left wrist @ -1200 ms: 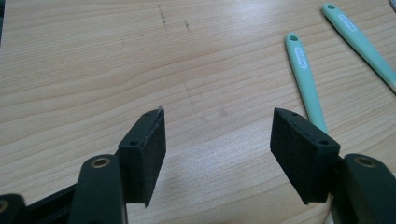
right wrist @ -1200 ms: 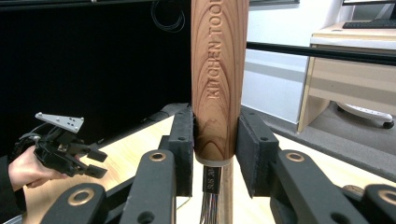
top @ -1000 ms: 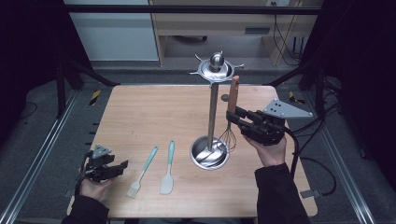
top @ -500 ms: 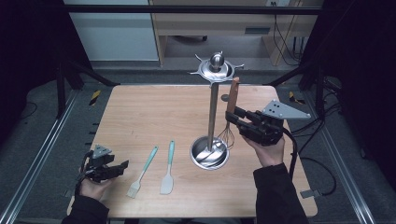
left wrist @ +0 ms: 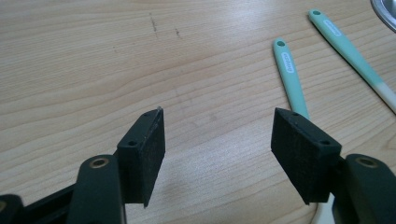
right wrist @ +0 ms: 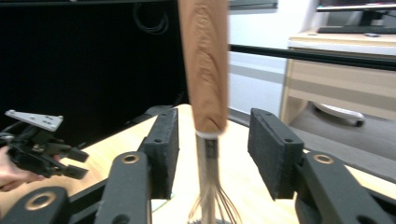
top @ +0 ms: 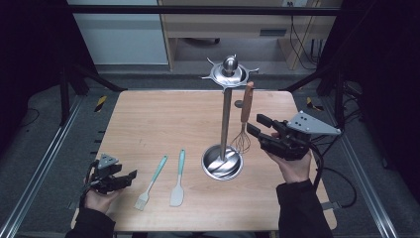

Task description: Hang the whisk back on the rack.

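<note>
Whisk (top: 244, 120), wooden handle and wire head, hangs upright from the rim of the utensil stand (top: 226, 121), just right of the stand's post, head low beside the round base. In the right gripper view the whisk's handle (right wrist: 204, 60) stands between the two black pads with a gap on each side; no pad presses on it.

Nearest the person, left side: left gripper (top: 130, 176) held low at the table's near-left corner. Jaws spread wide, nothing between them; in the left gripper view bare tabletop (left wrist: 140, 60) shows between the pads.

Just right of it, two teal-handled tools lie flat on the wood, handles pointing away: basting brush (top: 151, 182), then spatula (top: 178, 178), side by side, not touching. Both handles show in the left gripper view, brush (left wrist: 290, 74) and spatula (left wrist: 348, 46).

Middle of the table: stand's dish-shaped base (top: 222, 162), post rising to a hooked ring with a ball on top.

Right side: right gripper (top: 256, 126) held above the table, jaws level, pointing toward the whisk. Jaws have just been opening; they stand apart around the handle's lower end, whisk free of them.

Beyond the table: wooden desk (top: 233, 25), partly in shadow.
</note>
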The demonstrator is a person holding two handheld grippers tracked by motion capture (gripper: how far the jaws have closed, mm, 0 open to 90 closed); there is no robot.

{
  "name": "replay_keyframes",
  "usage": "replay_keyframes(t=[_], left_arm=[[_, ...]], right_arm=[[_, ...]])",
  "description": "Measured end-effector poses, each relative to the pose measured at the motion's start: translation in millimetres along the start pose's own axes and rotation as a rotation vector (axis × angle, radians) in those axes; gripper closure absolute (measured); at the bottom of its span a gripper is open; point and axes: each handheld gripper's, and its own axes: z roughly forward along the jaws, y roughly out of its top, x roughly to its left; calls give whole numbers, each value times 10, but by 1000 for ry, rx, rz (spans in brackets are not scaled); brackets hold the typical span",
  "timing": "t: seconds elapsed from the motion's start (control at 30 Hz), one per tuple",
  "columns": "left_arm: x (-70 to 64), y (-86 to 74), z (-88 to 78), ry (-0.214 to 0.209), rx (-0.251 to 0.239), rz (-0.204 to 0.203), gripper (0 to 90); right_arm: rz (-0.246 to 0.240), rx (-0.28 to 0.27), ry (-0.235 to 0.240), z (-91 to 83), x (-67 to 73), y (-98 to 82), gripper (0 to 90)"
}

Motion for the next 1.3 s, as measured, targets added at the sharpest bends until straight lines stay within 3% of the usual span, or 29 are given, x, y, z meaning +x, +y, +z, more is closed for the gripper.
replay_keyframes(t=[0.1, 0.33, 0.5, 0.57, 0.87, 1.13, 1.3], left_arm=[[-10, 3, -3, -2, -3, 5, 351], [-42, 10, -12, -9, -9, 12, 365], [-48, 8, -6, -12, -4, 18, 375], [-51, 6, -3, -12, -1, 20, 378], [-50, -8, 14, -24, 7, 23, 380], [-47, -11, 19, -23, 7, 25, 380], [-50, -10, 18, -21, 9, 27, 378]], right_arm=[[-4, 7, -40, -76, -25, -85, 495], [-7, 32, -75, -178, -94, -268, 491], [-6, 31, -99, -228, -123, -308, 577], [-16, 11, -108, -256, -93, -255, 670], [-34, -78, -114, -285, 18, -39, 896], [-30, -119, -123, -210, 85, 153, 900], [-43, -162, -126, -175, 154, 372, 900]])
